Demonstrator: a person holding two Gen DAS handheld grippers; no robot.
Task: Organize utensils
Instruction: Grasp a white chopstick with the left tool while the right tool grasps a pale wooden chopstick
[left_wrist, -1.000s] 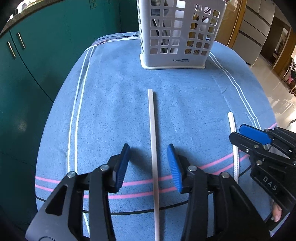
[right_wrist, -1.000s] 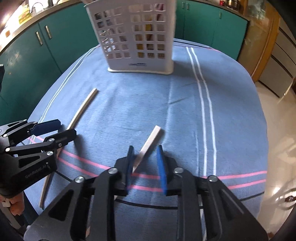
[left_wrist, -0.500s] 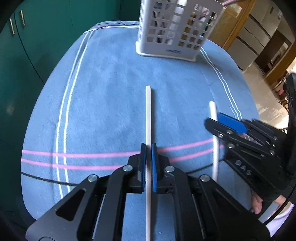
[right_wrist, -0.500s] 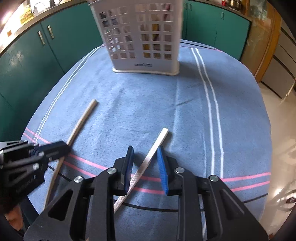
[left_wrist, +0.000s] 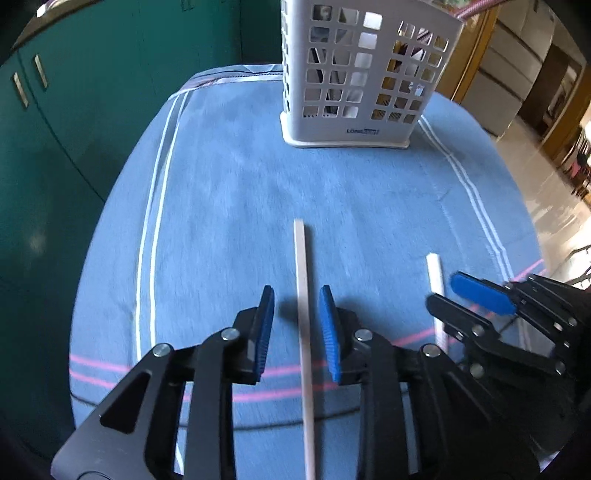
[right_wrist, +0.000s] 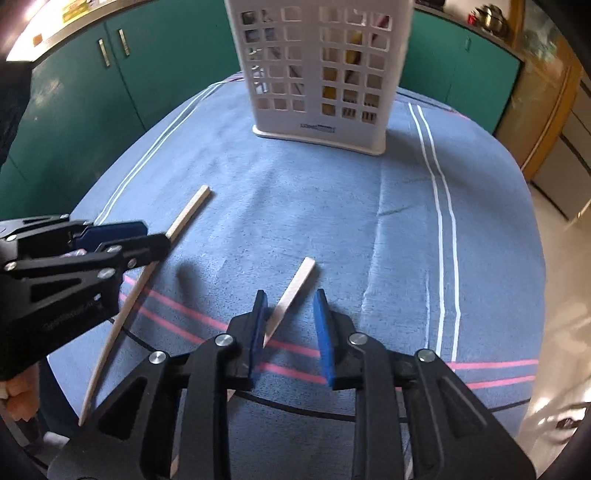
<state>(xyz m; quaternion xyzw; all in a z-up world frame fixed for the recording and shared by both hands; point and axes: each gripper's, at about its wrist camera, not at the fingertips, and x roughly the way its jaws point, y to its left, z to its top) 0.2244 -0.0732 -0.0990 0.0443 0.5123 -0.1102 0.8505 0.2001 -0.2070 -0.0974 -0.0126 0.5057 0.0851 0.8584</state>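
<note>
Chopsticks on the blue cloth (left_wrist: 229, 206): your left gripper (left_wrist: 297, 325) stands open astride the left chopstick (left_wrist: 303, 314), pads apart from it. Your right gripper (right_wrist: 290, 328) is likewise open around the right chopstick (right_wrist: 291, 291), with the white basket (right_wrist: 325, 74) upright well beyond both.
</note>
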